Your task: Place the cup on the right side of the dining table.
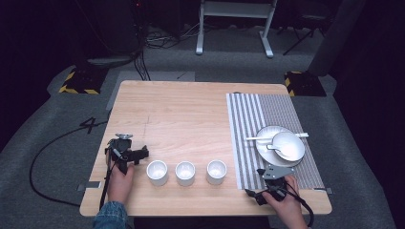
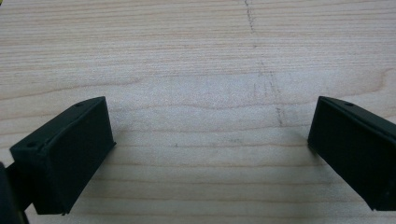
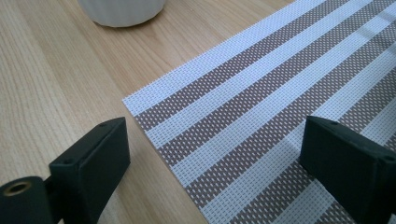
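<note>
Three white cups stand in a row near the table's front edge: a left cup [image 1: 157, 171], a middle cup [image 1: 185, 172] and a right cup [image 1: 216, 171]. My left gripper [image 1: 127, 154] sits just left of the left cup. In the left gripper view its jaws [image 2: 210, 149] are open over bare wood with nothing between them. My right gripper [image 1: 270, 184] rests at the front of the striped placemat [image 1: 248, 119]. In the right gripper view its jaws [image 3: 210, 154] are open over the placemat's near corner [image 3: 243, 93], and the base of a white cup [image 3: 122, 10] shows beyond.
On the placemat lies a white plate [image 1: 265, 151] that carries a white bowl [image 1: 289, 142] with a spoon [image 1: 281, 151] in it. A long white utensil [image 1: 260, 138] lies across the plate. The wooden table [image 1: 181, 114] ends close behind both hands.
</note>
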{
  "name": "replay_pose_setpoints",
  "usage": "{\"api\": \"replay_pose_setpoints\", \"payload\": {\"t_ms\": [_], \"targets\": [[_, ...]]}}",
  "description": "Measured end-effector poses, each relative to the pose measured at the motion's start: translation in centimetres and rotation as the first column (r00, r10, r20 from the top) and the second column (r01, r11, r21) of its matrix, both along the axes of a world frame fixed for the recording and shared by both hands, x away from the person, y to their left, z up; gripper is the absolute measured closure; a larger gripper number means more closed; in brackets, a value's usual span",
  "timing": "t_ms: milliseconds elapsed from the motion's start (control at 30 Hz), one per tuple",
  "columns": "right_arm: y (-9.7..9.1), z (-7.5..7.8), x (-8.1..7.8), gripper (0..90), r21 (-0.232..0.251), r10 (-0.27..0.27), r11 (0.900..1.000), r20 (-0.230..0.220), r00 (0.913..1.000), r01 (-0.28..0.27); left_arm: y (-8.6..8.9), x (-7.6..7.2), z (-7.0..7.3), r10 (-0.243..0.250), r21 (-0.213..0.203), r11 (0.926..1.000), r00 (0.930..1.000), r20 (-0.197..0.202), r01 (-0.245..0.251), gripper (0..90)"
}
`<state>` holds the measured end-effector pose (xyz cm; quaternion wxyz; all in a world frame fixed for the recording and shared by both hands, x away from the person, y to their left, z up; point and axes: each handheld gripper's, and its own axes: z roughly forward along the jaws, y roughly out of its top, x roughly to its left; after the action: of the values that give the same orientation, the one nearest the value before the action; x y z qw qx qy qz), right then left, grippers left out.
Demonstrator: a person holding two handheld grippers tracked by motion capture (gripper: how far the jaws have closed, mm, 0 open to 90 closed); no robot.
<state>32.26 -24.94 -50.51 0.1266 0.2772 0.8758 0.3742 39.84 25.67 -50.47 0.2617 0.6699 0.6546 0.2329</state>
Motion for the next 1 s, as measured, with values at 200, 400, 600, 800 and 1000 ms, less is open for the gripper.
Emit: {"api": "replay_pose_setpoints", "payload": {"t_ms": [200, 400, 600, 800, 1000], "targets": [[0.01, 0.00, 0.00, 8.1, 0.000, 0.000, 1.0000, 0.000, 1.0000, 0.000, -0.03, -0.02, 0.00, 0.004, 0.000, 1.0000, 1.0000, -0.001, -0.004, 0.3], [0.01, 0.00, 0.00, 8.1, 0.000, -0.001, 1.0000, 0.000, 1.0000, 0.001, -0.03, -0.02, 0.00, 0.004, 0.001, 1.0000, 1.0000, -0.001, -0.004, 0.3], [0.13, 0.01, -0.05, 7.8, 0.000, -0.011, 0.9999, -0.004, 0.9999, 0.011, -0.03, -0.02, 0.00, 0.004, 0.000, 1.0000, 1.0000, -0.001, -0.004, 0.3], [0.13, 0.02, -0.06, 7.8, 0.000, -0.010, 0.9999, -0.004, 0.9999, 0.010, -0.03, 0.00, 0.00, 0.002, 0.000, 1.0000, 1.0000, 0.000, -0.002, 0.2], [0.26, 0.02, -0.03, 8.0, -0.001, -0.002, 1.0000, -0.002, 1.0000, 0.002, -0.04, 0.00, 0.01, 0.003, 0.001, 1.0000, 1.0000, -0.001, -0.003, 0.2]]}}
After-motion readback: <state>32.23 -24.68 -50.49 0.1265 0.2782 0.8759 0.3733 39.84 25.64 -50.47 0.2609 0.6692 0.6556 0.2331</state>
